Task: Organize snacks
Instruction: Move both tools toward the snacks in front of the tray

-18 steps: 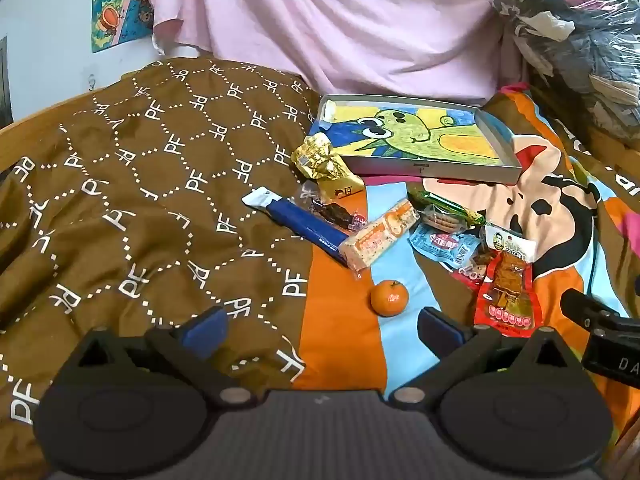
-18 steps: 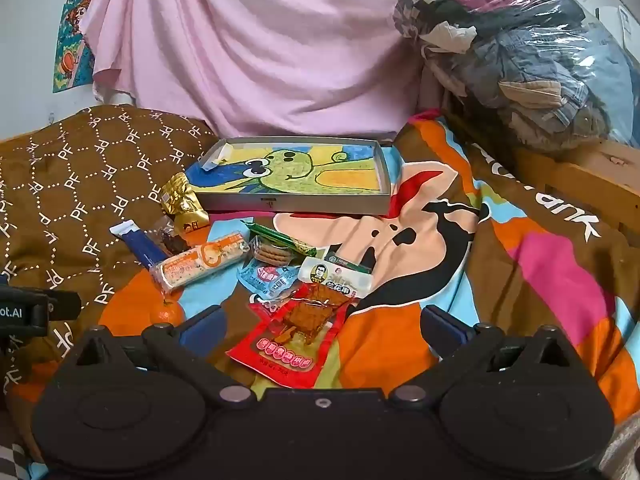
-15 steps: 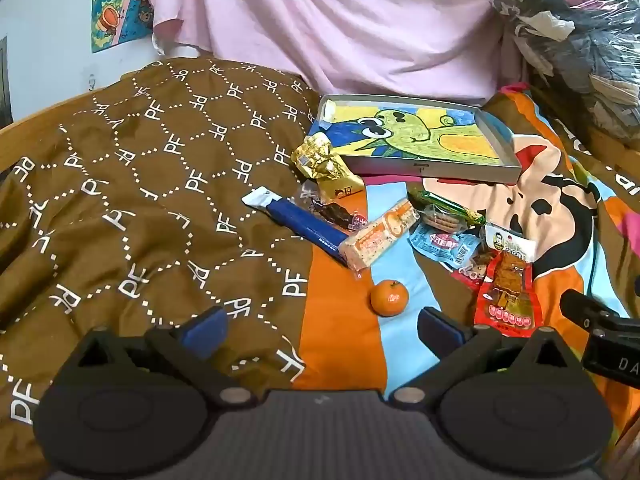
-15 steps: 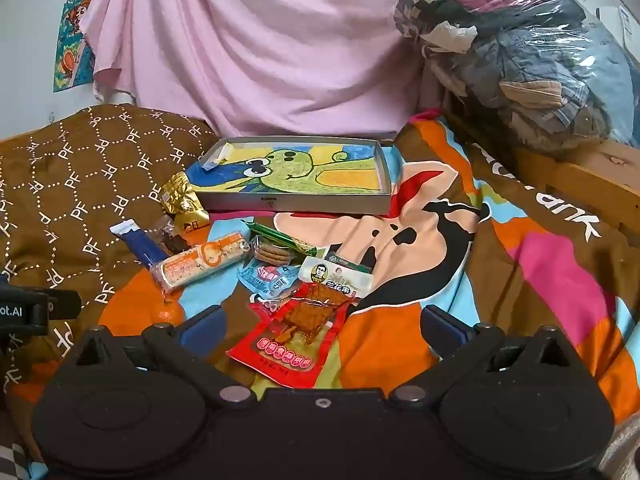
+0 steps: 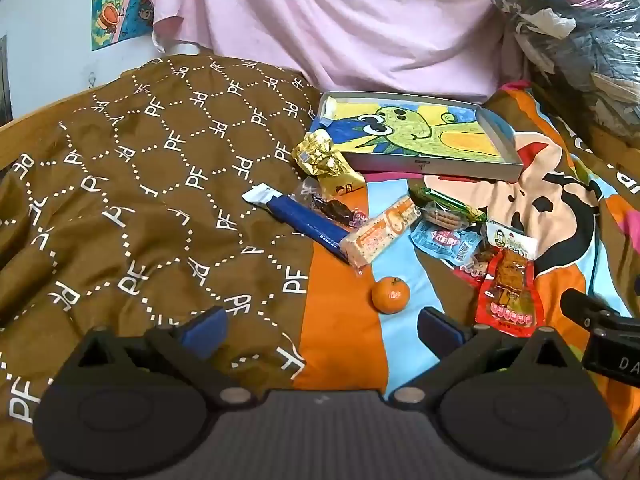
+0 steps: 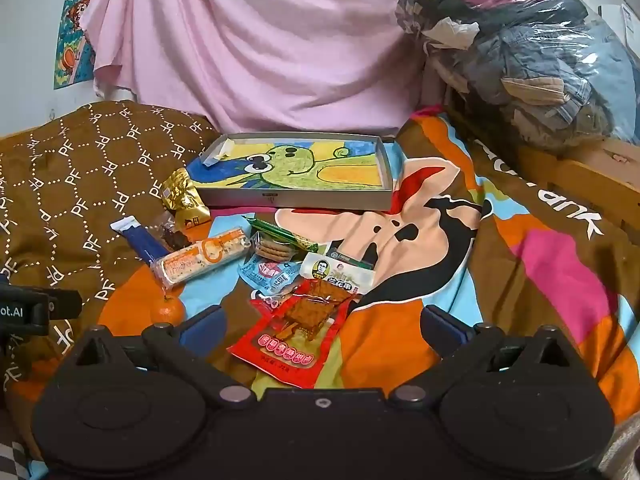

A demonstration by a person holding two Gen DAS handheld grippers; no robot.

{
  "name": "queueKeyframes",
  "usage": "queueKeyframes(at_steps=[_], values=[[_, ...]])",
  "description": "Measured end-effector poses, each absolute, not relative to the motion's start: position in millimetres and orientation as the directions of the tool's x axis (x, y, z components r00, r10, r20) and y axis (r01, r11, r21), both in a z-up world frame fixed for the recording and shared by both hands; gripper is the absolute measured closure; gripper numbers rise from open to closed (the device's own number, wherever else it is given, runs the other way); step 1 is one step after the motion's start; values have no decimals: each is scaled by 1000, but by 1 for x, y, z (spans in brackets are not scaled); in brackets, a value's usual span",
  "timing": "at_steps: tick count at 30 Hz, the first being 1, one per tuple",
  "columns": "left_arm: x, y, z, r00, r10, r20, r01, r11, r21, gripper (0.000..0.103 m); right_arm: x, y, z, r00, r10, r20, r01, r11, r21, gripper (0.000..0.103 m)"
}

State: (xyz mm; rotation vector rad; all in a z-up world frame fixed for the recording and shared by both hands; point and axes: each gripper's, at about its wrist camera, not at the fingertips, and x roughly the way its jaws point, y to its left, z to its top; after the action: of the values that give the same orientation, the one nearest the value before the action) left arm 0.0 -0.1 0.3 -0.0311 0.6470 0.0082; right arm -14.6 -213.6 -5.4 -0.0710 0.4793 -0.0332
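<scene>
Snacks lie scattered on a bed in front of a shallow grey tray (image 5: 500,170) (image 6: 384,160) with a cartoon picture inside. They include a gold packet (image 5: 320,156) (image 6: 180,192), a blue bar (image 5: 304,220) (image 6: 140,240), an orange-and-white bar (image 5: 380,232) (image 6: 204,260), a small orange (image 5: 390,295) (image 6: 168,310), a light blue packet (image 5: 444,240) (image 6: 272,274) and a red packet (image 5: 508,300) (image 6: 296,340). My left gripper (image 5: 322,326) is open and empty, just short of the orange. My right gripper (image 6: 322,326) is open and empty over the red packet.
A brown patterned blanket (image 5: 120,200) covers the left of the bed, a bright cartoon cover (image 6: 520,260) the right. A pink sheet (image 6: 260,40) hangs behind the tray. A plastic-wrapped bundle of clothes (image 6: 520,48) sits at the back right, by a wooden bed frame (image 6: 592,176).
</scene>
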Motion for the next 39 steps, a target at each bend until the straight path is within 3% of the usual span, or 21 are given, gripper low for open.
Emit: queueKeyframes(at_steps=[39], values=[[4, 2, -8, 792, 27, -610, -47, 999, -17, 0, -10, -214, -6, 880, -55, -472, 27, 997, -66, 1]])
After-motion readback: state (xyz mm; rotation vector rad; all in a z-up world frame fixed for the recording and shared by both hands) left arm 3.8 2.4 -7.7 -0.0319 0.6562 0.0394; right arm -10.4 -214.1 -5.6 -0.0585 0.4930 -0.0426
